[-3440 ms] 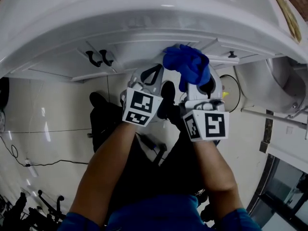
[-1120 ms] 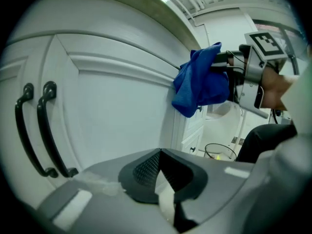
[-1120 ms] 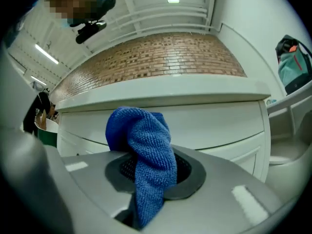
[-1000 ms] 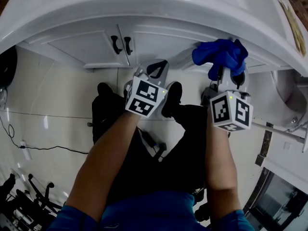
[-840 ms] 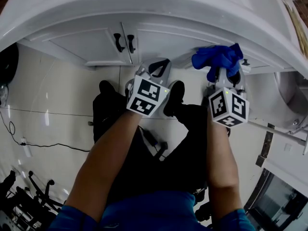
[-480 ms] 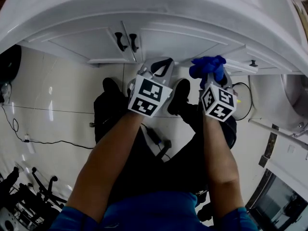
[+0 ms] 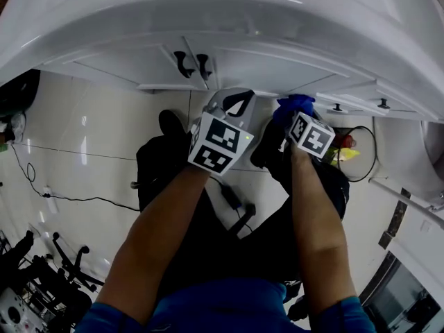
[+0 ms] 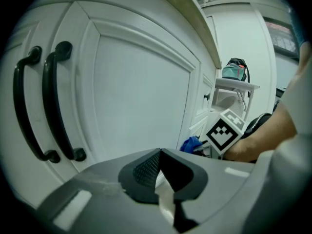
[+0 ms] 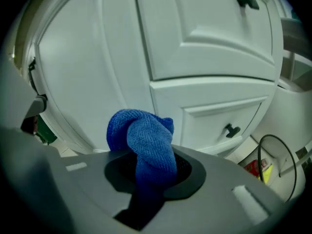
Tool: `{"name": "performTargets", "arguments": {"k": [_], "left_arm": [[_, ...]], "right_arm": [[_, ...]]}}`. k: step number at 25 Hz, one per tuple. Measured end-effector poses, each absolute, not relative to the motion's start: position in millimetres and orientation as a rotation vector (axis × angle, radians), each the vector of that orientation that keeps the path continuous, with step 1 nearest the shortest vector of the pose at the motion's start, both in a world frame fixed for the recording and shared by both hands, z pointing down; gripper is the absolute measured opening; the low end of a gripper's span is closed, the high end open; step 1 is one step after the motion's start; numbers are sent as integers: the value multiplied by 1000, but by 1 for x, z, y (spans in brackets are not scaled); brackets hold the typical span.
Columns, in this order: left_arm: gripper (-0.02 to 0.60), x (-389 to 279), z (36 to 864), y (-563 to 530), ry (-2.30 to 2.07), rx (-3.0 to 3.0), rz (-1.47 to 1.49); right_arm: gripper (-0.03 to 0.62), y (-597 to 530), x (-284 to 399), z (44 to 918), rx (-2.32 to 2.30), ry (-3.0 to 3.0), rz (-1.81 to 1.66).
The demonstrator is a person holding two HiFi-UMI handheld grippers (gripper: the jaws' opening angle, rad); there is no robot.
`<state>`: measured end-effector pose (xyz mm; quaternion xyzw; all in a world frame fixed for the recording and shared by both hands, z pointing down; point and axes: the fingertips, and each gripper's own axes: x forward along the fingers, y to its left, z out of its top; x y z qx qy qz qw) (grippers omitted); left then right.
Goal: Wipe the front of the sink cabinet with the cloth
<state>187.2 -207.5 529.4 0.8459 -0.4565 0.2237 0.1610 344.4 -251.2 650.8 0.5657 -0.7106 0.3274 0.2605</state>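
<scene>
Head view first: looking straight down, the right gripper (image 7: pixel 297 118) has the blue cloth (image 7: pixel 294 105) bunched at its tip. It's low down by the front of the sink cabinet (image 7: pixel 277 64), to the right of the pair of black door handles (image 7: pixel 191 64). The left gripper (image 7: pixel 234 103) hangs just beside it on the left, carrying nothing.

Left gripper view: jaws pressed together and empty, facing a door panel with the handles off to the left. The cloth (image 8: pixel 190 144) peeks out on the right, low by the cabinet.

Right gripper view: jaws clamped on the cloth (image 9: pixel 143 141), with the wad sticking out past the tips toward the white panels. The cabinet face lies straight ahead of the wad, and a drawer with a small knob (image 9: pixel 232 129) is to the right. Can't tell if the cloth is actually touching the paint. My guess is the wiping is all on the right hand: push forward till the wad presses flat, then sweep sideways.
</scene>
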Motion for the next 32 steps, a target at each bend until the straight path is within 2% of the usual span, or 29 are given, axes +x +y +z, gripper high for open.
{"name": "performTargets", "arguments": {"k": [8,12,25,32], "left_arm": [[3,166,557,-186,-1161,2337,749],[3,139,551,-181,-1208,2329,758],[3,-10,520,-139,-1548,2211,706],[3,-83,484,-129,-1775,2152,376]], "right_arm": [[86,-250,333,684,1484,-1806,935],[86,-231,305,686,1380,-1813,892],[86,-143,86,637,858,-2186,668],[83,-123,-16,585,713,-2429,464]]}}
